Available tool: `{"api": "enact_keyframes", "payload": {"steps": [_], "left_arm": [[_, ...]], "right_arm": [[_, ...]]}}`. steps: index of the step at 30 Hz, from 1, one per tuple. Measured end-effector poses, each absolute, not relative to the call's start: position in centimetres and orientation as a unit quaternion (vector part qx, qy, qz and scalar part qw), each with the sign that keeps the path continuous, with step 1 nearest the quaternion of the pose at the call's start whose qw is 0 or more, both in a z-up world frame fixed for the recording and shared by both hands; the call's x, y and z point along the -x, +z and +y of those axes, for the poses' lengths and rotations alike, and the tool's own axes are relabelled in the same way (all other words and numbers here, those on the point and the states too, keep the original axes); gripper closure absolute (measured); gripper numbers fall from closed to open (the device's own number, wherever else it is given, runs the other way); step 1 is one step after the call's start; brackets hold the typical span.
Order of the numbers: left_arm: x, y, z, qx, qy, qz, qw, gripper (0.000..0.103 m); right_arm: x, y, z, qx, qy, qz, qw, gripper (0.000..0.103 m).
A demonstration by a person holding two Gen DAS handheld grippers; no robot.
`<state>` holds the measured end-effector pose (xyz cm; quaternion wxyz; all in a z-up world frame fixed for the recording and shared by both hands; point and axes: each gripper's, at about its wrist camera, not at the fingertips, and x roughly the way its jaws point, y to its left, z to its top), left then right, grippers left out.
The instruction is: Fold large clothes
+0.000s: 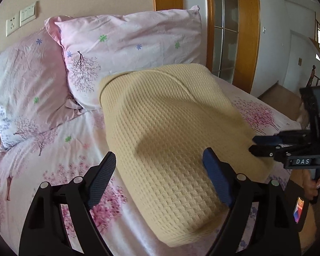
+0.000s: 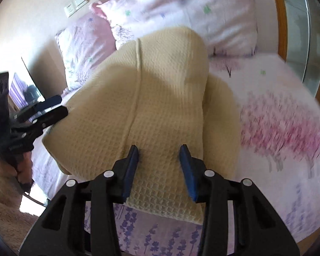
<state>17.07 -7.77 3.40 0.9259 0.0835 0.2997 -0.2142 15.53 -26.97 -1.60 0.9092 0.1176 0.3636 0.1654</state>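
While the folded waffle-knit beige garment (image 1: 170, 132) lies on the bed's (image 1: 53, 192) floral sheet, your left gripper (image 1: 160, 177) gapes wide; your right gripper (image 2: 159, 164) straddles its hem, unclamped.

We read one marking only: "DAS" in white letters on a dark plate on the right gripper (image 1: 255, 144). We find nothing else legible.

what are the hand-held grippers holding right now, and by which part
Nothing is gripped. The left hand-held gripper and right hand-held gripper both stand open over the folded yellow waffle garment, pads not pressing it.
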Motion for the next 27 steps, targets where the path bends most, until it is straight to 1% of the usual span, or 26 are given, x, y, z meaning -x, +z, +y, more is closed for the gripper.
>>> {"api": "enact_keyframes", "payload": {"steps": [4, 6, 8, 10, 12, 14, 16, 19, 20, 21, 22, 23, 24, 25, 26, 27], "left_arm": [[-17.0, 2.9, -7.6, -0.061, -0.217, 0.298, 0.927, 0.018], [-16.7, 3.6, -7.3, -0.052, -0.221, 0.292, 0.929, 0.022], [-15.9, 4.2, -6.8, -0.032, -0.241, 0.287, 0.927, 0.022], [-14.7, 4.4, -6.6, -0.039, -0.245, 0.277, 0.928, 0.022], [-14.0, 3.8, -7.2, -0.053, -0.255, 0.285, 0.922, 0.021], [-13.8, 2.9, -7.9, -0.06, -0.265, 0.294, 0.917, 0.02], [-14.0, 2.3, -8.6, -0.067, -0.266, 0.293, 0.916, 0.017], [-14.1, 2.3, -8.7, -0.066, -0.267, 0.294, 0.915, 0.015], [-14.1, 2.5, -8.5, -0.063, -0.272, 0.297, 0.913, 0.015], [-14.0, 2.7, -8.3, -0.058, -0.277, 0.299, 0.911, 0.015], [-13.9, 3.0, -7.9, -0.052, -0.282, 0.298, 0.91, 0.015], [-13.8, 3.3, -7.4, -0.046, -0.285, 0.297, 0.91, 0.015], [-13.8, 4.0, -6.5, -0.034, -0.282, 0.294, 0.913, 0.012], [-14.0, 4.5, -5.8, -0.024, -0.278, 0.291, 0.915, 0.009], [-14.2, 5.0, -4.8, -0.011, -0.271, 0.289, 0.918, 0.001], [-14.7, 5.5, -3.8, 0.005, -0.263, 0.288, 0.921, 0.001]], "right_arm": [[-15.0, -2.9, -28.0, -0.17, 0.176, 0.345, 0.906, 0.062], [-14.3, -2.3, -27.8, -0.163, 0.171, 0.33, 0.914, 0.062], [-13.2, -1.0, -27.7, -0.158, 0.168, 0.306, 0.924, 0.06], [-12.4, -0.2, -28.1, -0.17, 0.179, 0.291, 0.924, 0.06], [-12.3, -0.4, -28.1, -0.172, 0.178, 0.3, 0.921, 0.06], [-13.2, -1.9, -27.6, -0.158, 0.165, 0.331, 0.916, 0.06], [-13.8, -3.3, -27.9, -0.17, 0.165, 0.338, 0.911, 0.054], [-14.2, -3.9, -29.1, -0.212, 0.182, 0.343, 0.897, 0.052], [-14.2, -3.7, -29.1, -0.21, 0.181, 0.347, 0.896, 0.049], [-14.2, -3.3, -29.1, -0.2, 0.171, 0.351, 0.899, 0.038], [-14.1, -2.7, -29.0, -0.188, 0.16, 0.355, 0.902, 0.031], [-14.1, -2.2, -29.0, -0.185, 0.164, 0.355, 0.902, 0.031], [-13.9, -1.2, -29.2, -0.184, 0.169, 0.35, 0.903, 0.031], [-13.7, -0.5, -29.4, -0.182, 0.17, 0.344, 0.905, 0.025], [-13.7, 0.5, -29.6, -0.179, 0.168, 0.336, 0.909, 0.019], [-13.7, 1.4, -29.9, -0.177, 0.164, 0.329, 0.913, 0.006]]}}
